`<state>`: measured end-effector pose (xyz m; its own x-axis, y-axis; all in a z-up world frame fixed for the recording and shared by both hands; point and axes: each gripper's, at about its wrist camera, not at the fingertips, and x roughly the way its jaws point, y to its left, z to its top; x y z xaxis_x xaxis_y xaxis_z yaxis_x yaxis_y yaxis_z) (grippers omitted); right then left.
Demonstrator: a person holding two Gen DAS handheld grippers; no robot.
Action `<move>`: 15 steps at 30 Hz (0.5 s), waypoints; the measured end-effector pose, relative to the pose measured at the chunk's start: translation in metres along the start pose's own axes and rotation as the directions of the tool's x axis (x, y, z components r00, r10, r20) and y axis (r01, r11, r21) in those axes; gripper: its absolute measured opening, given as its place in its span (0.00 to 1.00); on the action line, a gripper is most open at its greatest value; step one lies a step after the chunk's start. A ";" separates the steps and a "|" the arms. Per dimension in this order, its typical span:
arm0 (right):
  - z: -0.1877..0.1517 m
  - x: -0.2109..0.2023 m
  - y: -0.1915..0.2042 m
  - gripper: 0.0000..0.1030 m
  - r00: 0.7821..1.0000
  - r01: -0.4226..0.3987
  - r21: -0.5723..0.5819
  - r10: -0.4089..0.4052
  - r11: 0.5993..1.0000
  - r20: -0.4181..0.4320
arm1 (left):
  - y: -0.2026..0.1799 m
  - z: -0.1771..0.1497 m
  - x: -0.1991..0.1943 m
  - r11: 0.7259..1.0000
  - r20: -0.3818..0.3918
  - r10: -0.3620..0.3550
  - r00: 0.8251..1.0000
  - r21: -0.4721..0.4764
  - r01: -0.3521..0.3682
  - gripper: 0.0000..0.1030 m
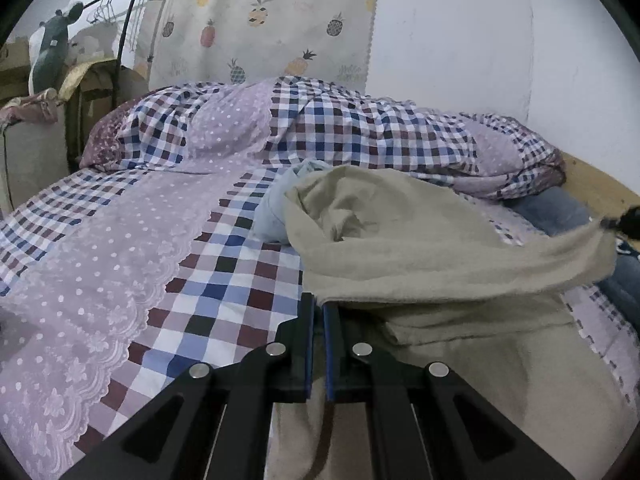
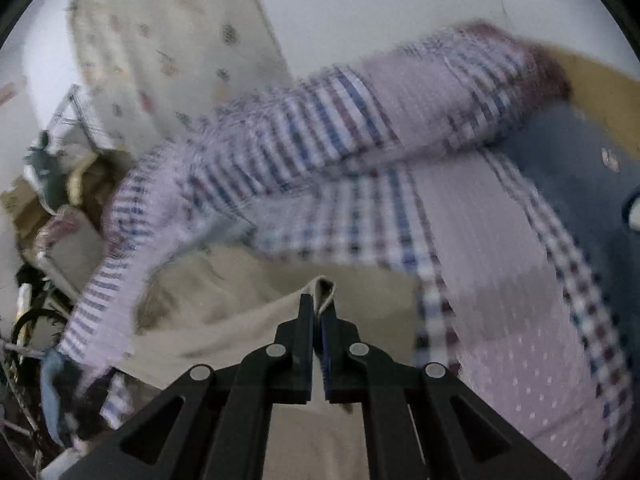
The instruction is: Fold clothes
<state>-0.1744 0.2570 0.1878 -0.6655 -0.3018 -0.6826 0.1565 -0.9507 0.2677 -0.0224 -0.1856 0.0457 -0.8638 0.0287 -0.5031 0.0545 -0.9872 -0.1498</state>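
A beige garment (image 1: 400,240) lies rumpled on the checked and dotted purple bedsheet (image 1: 132,264). My left gripper (image 1: 319,304) is shut on its near edge, the cloth pinched between the blue pads. At the far right of the left wrist view my right gripper (image 1: 630,222) shows as a dark tip that pulls another corner of the garment taut. In the blurred right wrist view the right gripper (image 2: 318,304) is shut on a fold of the beige garment (image 2: 324,286), which sticks up between the fingers. A light blue cloth (image 1: 276,208) lies partly under the garment.
A bunched checked quilt (image 1: 320,128) runs across the back of the bed. A dark blue garment (image 1: 548,208) lies at the right by the wooden bed frame (image 1: 600,184). A pineapple-print curtain (image 1: 260,20), a clothes rack (image 1: 120,12) and cardboard boxes (image 1: 92,92) stand behind and to the left.
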 end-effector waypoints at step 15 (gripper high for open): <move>-0.045 0.139 -0.061 0.09 0.923 0.235 -0.069 -0.245 0.969 -0.298 | 0.002 -0.009 0.012 1.000 -0.047 -0.002 0.999 -0.014 0.001 0.03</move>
<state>-0.2442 0.2694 0.0461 -0.4349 -0.0667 -0.8980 0.0451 -0.9976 0.0523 -0.0286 -0.1854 0.0317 -0.8392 0.0379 -0.5425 0.0605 -0.9849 -0.1625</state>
